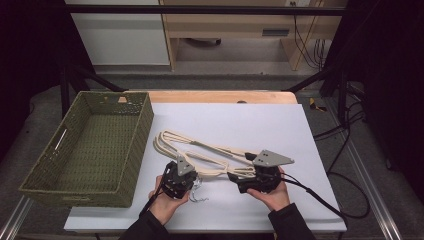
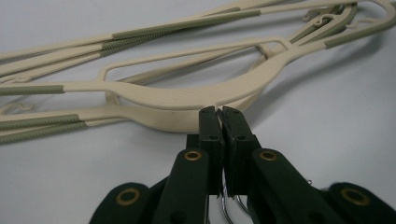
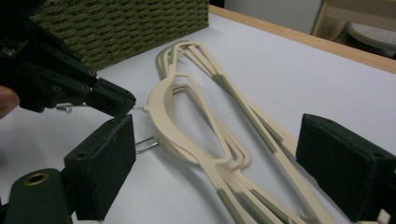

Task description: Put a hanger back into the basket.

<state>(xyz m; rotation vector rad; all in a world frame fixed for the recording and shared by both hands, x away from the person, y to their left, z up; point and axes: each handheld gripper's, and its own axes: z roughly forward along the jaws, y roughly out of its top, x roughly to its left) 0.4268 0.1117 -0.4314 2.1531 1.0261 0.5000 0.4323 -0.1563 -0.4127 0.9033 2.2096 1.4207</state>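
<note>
The left gripper (image 1: 181, 176) is clenched: in the left gripper view its two black jaws are seen pressed together on a thin metal hook wire (image 2: 227, 205), which runs down between them, with the jaw tips (image 2: 219, 122) set right at the neck of the topmost cream hanger (image 2: 187, 95). From the right gripper view the same left gripper (image 3: 109, 100) is seen at the upper left, its tip closed at the point where the wire leaves the hanger's curved neck (image 3: 161, 109). The right gripper (image 1: 250, 179) is released, its jaws spread wide; in its own view the left pad (image 3: 102, 163) and the right pad (image 3: 343, 165) are seen standing well apart, with the hangers' arms lying between them and untouched by either pad. The stack of cream hangers (image 1: 200, 150) is spread on the white table surface (image 1: 260, 125), reaching from between the two grippers away to the far left. Grey-green ribbed strips (image 2: 182, 25) are borne on the hanger arms. Beyond the left gripper, on its outer side, an olive woven basket (image 1: 130, 165) is set near the hanger ends. Each gripper is held in a hand, and dark sleeves (image 1: 290, 222) are seen behind them at the near edge of the table.
</note>
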